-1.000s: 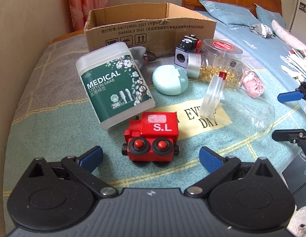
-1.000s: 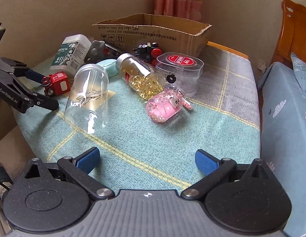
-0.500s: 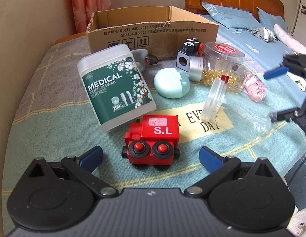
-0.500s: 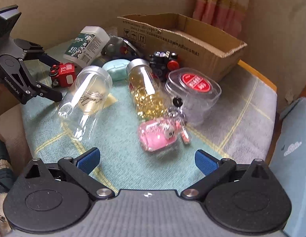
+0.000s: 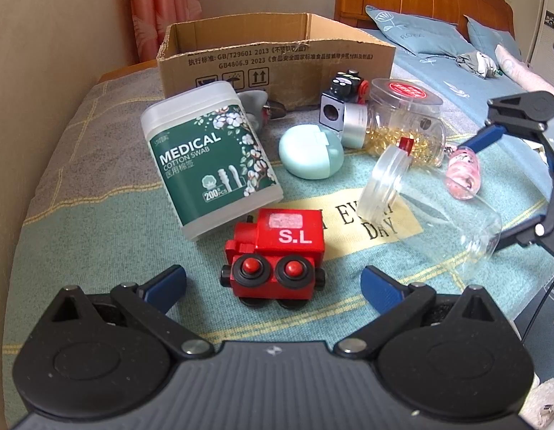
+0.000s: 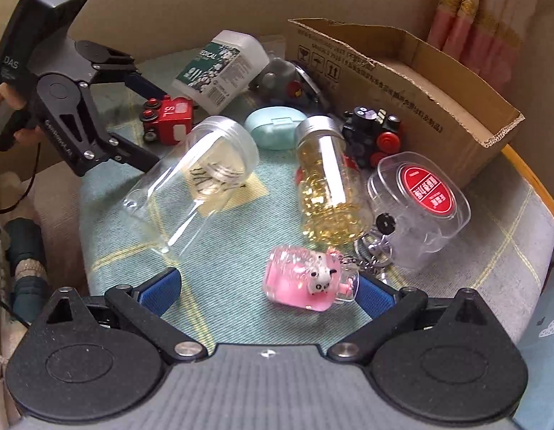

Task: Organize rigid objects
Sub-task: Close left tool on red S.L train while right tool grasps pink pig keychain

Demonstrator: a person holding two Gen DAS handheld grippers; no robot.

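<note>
Both grippers are spread wide and neither has hold of anything. The left gripper [image 5: 273, 281] sits at the bottom of its own view with the red toy train [image 5: 275, 256] right between its blue fingertips [image 5: 167, 281], not touching either one as far as I can tell. The train lies just left of centre, marked "S.L", with 2 red buttons on black discs facing the camera.

Just above the train, left of centre, a medical cotton swab tub [image 5: 210, 154] lies tilted on the green blanket [image 5: 97, 236]. A mint green case [image 5: 311, 152] is near the middle. To its right lies a silver-capped bottle of gold capsules [image 5: 395, 130], and below that an empty clear jar [image 5: 430, 206] on its side. The cardboard box [image 5: 277, 59] is open at the upper centre, with a black and red toy [image 5: 346, 84] in front of its right end.

In the right wrist view, the right gripper [image 6: 268, 288] is low in the frame with the pink keychain bottle [image 6: 302, 281] between its tips, its right end just beside the right fingertip; can't tell if it touches. A clear tub with a red label [image 6: 423, 208] stands at the right. A hand [image 6: 6, 95] holds the left gripper at the far left edge.
</note>
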